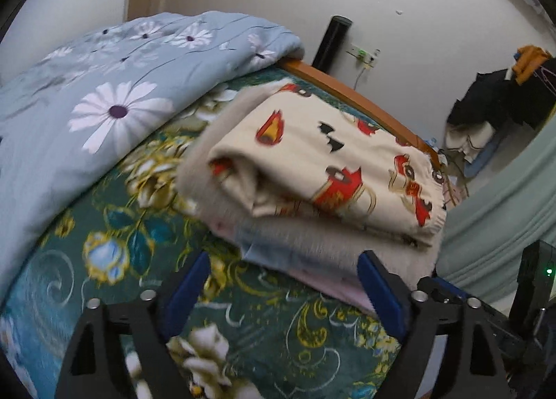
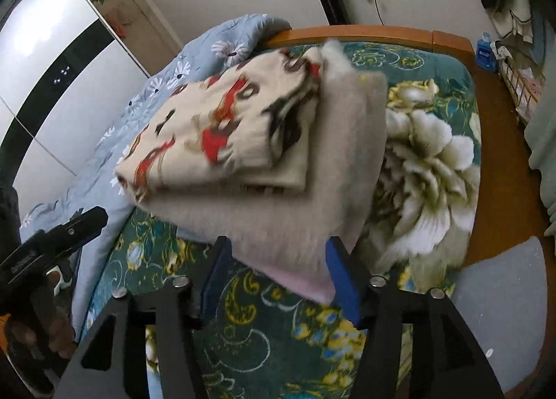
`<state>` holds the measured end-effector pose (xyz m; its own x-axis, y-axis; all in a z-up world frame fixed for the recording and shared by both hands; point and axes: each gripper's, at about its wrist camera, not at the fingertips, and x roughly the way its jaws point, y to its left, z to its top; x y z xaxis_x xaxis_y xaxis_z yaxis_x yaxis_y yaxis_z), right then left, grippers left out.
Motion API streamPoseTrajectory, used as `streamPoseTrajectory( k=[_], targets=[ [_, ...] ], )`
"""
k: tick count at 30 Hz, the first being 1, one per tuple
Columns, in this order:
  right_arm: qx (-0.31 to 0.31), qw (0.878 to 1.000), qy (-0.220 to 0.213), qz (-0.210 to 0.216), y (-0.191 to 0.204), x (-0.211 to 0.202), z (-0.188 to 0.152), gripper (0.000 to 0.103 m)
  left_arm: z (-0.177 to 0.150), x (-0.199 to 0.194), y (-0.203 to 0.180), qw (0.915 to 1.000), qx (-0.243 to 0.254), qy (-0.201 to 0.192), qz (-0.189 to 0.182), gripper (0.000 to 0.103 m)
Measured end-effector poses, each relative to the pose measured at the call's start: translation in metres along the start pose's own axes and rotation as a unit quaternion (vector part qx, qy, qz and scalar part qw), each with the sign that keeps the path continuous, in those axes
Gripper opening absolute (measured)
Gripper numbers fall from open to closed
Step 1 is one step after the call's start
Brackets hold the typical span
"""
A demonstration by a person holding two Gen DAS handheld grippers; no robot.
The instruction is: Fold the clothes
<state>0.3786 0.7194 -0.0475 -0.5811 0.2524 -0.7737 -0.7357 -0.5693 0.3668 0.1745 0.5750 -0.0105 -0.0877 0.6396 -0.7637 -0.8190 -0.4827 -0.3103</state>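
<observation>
Left wrist view: my left tool (image 1: 283, 281) and right tool (image 2: 276, 265), both spread wide, holding nothing; folded stack (image 2: 278, 197) overhangs, may topple if nudged.

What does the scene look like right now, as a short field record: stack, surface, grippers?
top item: folded cream garment with red cartoon print
beneath it: folded fuzzy beige-grey sweater, pink layer at the bottom edge
surface: dark green floral bedspread
beside stack: light blue daisy-print quilt
left gripper: open, at the stack's near edge
right gripper: open, at the stack's near edge
</observation>
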Motion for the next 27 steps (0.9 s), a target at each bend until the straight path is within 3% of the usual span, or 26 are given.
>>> streamPoseTrajectory(
  k=[1,4,8,11,21,27],
  targets=[
    [-0.001,1.000,0.001,0.001,0.002,0.000,-0.003,0.060,-0.004,-0.004,-0.001,1.0000,0.000,-0.002,0.006,0.099],
    [-0.006,1.000,-0.002,0.002,0.009,-0.004,-0.011,0.087,-0.011,-0.015,-0.005,0.9997,0.006,-0.009,0.022,0.103],
    [-0.006,1.000,-0.013,0.012,0.015,-0.011,-0.016,0.088,-0.016,-0.026,-0.011,0.9990,0.010,-0.016,0.041,0.103],
    [-0.009,1.000,-0.024,0.015,0.016,-0.016,-0.016,0.100,-0.019,-0.028,-0.013,0.9986,0.006,-0.016,0.050,0.103],
    [-0.030,0.998,-0.047,-0.007,0.014,-0.023,-0.016,0.103,-0.037,-0.023,-0.026,0.9927,0.030,-0.036,0.111,0.103],
    [-0.041,0.997,-0.052,-0.029,0.010,-0.017,-0.015,0.103,-0.047,-0.015,-0.023,0.9911,0.029,-0.030,0.126,0.103]
  ],
)
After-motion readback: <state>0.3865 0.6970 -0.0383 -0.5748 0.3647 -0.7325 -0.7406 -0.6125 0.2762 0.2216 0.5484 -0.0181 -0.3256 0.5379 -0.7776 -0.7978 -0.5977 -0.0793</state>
